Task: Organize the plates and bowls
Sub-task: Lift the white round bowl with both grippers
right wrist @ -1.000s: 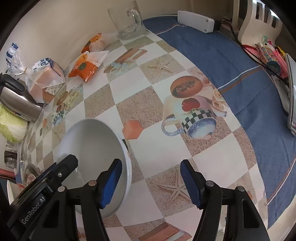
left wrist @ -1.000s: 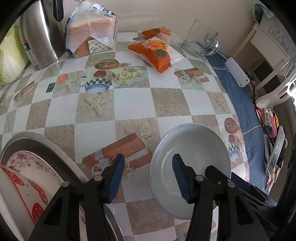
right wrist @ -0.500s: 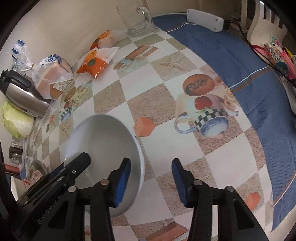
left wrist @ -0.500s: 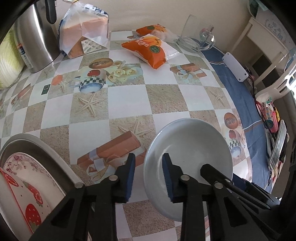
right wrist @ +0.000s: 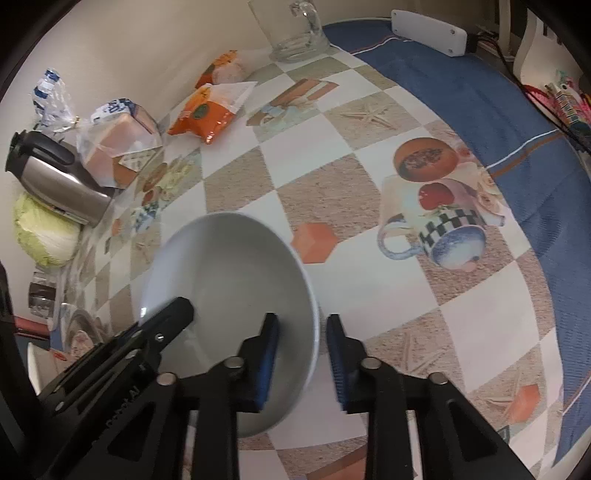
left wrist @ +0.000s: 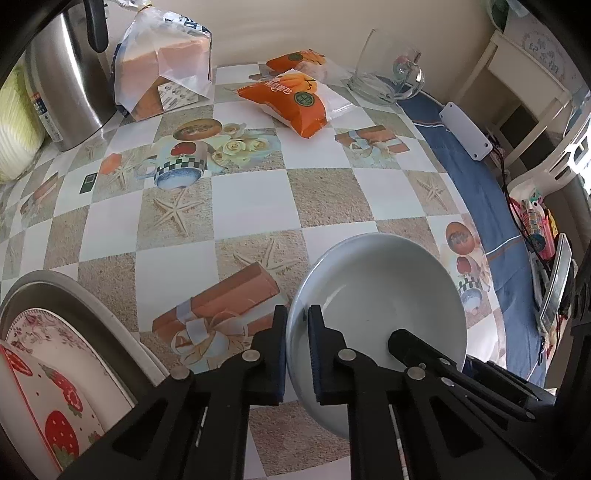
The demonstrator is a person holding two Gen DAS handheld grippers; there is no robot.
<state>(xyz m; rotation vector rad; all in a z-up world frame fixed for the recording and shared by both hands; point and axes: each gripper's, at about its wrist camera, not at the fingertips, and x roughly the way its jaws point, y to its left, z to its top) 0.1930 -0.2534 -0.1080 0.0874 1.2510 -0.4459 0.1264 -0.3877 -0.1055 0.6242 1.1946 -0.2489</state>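
Observation:
A plain white bowl (left wrist: 376,295) sits on the patterned tablecloth, also seen in the right wrist view (right wrist: 229,266). My left gripper (left wrist: 296,339) is shut on the bowl's left rim, one finger inside and one outside. My right gripper (right wrist: 303,354) straddles the bowl's right rim with its jaws narrowed but a gap still showing around the rim. At the lower left of the left wrist view a metal basin (left wrist: 74,306) holds floral and strawberry-print plates (left wrist: 44,376).
A steel kettle (left wrist: 62,81), bagged bread (left wrist: 166,74), orange snack packs (left wrist: 295,103) and a glass mug (left wrist: 384,70) stand along the far wall. A cabbage (right wrist: 40,232) lies beside the kettle. A blue cloth (right wrist: 480,96) with a white box (right wrist: 428,33) covers the table's right side.
Both grippers closed in around the bowl's rim from wide open. The left jaws now clamp the left rim; the right jaws have narrowed around the right rim.

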